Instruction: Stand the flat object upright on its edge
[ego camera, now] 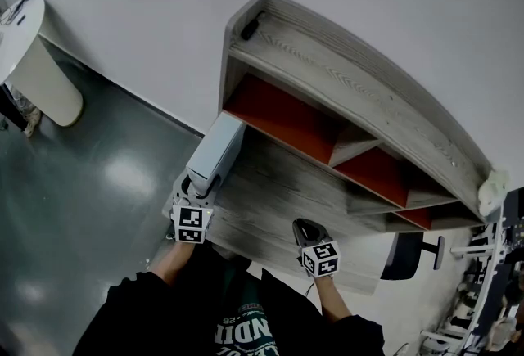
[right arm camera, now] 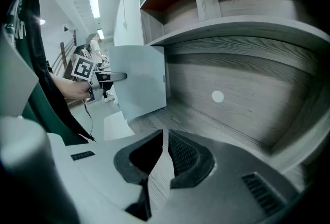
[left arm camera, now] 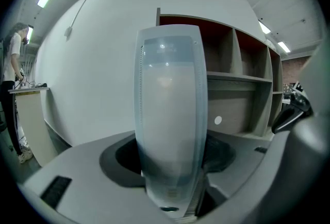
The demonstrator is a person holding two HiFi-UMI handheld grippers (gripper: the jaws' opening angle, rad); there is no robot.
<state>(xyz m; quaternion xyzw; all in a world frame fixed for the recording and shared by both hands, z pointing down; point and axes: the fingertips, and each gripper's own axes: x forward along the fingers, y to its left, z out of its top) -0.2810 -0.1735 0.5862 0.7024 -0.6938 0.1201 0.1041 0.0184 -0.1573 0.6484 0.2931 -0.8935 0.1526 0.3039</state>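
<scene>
left gripper (ego camera: 202, 182): jaws spread wide and clamped across the thickness of the flat slab (left arm camera: 170, 109), one pad on each broad face, gripped at the near end. probably chosen to leave the lower long edge free for the desktop (ego camera: 278, 187).

flat slab: at the desktop's left edge, just beside the left side wall of the shelf unit (ego camera: 352, 80), broad faces vertical, narrow edge up. upright or very nearly so. contact between lower edge and desktop not resolvable in any view, so judged as either just set down or about to be.

right gripper (right arm camera: 164, 158): jaws together with nothing between them, only a sliver of wood grain in the gap. over the desktop's front edge, right of the middle, well apart from the slab. seemingly kept in reserve to steady a broad face in case of a tip.

materials: slab pale grey-blue, smooth, matt, rectangular with rounded corners, plastic or coated board, not decidable. desktop and shelf unit in grey wood-grain laminate. shelf backs (ego camera: 282, 119) red-orange. small white round cap (right arm camera: 217, 96) on the rear panel. jaw pads (right arm camera: 186, 152) dark and finely ribbed, for friction on a slick face.
</scene>
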